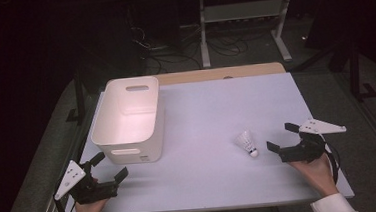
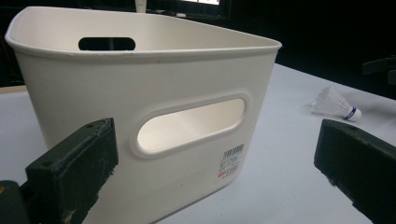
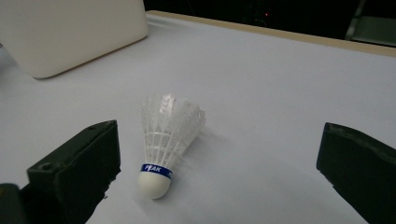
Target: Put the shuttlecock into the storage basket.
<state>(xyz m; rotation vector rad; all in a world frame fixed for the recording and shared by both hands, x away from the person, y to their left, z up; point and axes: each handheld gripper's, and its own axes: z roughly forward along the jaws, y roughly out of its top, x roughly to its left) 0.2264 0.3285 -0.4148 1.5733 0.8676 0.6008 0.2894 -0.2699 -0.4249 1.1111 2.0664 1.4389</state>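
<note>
Here the shuttlecock (image 3: 166, 142) is lying on its side on the surface (image 1: 211, 114), cork end toward the right gripper (image 1: 284, 138), whose jaws are standing wide and holding nothing. The likely step is picking it up: closing gently on the cork, not the feathers, should be keeping it from crushing. The white bin (image 1: 129, 117) is sitting well apart to the left, just beyond the left gripper (image 1: 107, 167), also gaping wide and holding nothing.
</note>
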